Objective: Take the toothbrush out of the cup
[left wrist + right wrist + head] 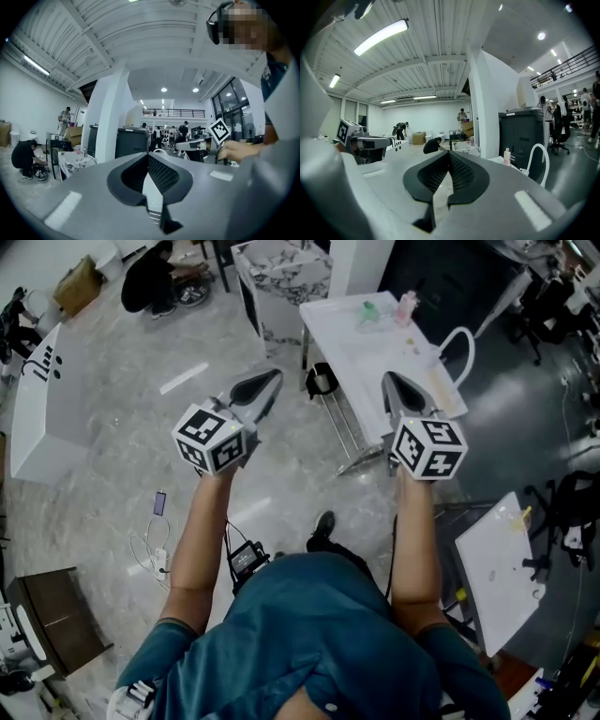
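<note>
A white table (pixel 375 352) stands ahead of me in the head view. On its far end are a small green item (pixel 370 308) and a pink bottle (pixel 406 306); the bottle (pixel 506 157) also shows in the right gripper view. I cannot make out a cup or a toothbrush at this distance. My left gripper (pixel 275 377) is held in the air left of the table, shut and empty, its pads meeting at the tip (pixel 147 153). My right gripper (pixel 389 380) hangs over the table's near edge, also shut with nothing in it (pixel 447 152).
A white chair (pixel 461 338) stands at the table's right side and a black stool (pixel 322 381) at its left corner. A marble-patterned box (pixel 281 277) is behind it. A phone with cables (pixel 159 503) lies on the floor. People crouch and stand in the background.
</note>
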`<control>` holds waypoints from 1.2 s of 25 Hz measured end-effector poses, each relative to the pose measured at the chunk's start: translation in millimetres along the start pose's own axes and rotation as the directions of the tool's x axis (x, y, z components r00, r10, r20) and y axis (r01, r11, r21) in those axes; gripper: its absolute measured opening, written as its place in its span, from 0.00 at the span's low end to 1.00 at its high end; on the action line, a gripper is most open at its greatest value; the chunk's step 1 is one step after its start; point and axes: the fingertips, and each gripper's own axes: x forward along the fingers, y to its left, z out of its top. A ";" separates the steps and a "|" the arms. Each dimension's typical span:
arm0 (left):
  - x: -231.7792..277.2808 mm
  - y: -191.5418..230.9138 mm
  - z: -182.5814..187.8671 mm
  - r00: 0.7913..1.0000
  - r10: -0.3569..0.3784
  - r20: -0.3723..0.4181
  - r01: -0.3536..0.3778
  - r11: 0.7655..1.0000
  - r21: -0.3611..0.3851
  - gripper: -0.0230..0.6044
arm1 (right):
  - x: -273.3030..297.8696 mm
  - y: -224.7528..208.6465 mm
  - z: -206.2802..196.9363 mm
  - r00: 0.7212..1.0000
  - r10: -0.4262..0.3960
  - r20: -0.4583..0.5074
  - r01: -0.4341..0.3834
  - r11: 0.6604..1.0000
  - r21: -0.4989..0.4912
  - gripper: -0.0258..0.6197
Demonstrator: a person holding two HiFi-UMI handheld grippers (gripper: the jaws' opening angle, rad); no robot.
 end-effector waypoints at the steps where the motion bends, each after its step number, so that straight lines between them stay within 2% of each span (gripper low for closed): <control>1: 9.8 2.8 -0.7 1.000 0.004 -0.004 -0.004 1.000 0.001 0.04 | 6.6 -9.0 1.8 1.000 0.005 0.000 -0.005 1.000 0.000 0.04; 12: 76.6 31.9 9.6 0.996 0.089 -0.030 -0.087 0.995 0.037 0.03 | 67.0 -77.1 21.3 0.997 0.078 0.022 -0.078 0.997 0.009 0.04; 18: 113.9 38.2 14.1 0.993 0.109 -0.035 -0.107 0.993 0.056 0.04 | 77.4 -118.6 21.9 0.997 0.074 0.039 -0.075 0.997 0.029 0.04; 23: 151.8 35.3 8.4 0.995 0.077 -0.065 -0.072 0.995 0.066 0.04 | 75.9 -147.6 9.2 0.998 0.050 0.033 -0.052 0.997 0.062 0.04; 30: 205.5 32.5 0.9 0.996 -0.008 -0.086 0.013 0.998 0.066 0.03 | 76.9 -177.0 -8.4 1.000 -0.002 0.013 0.000 0.995 0.095 0.04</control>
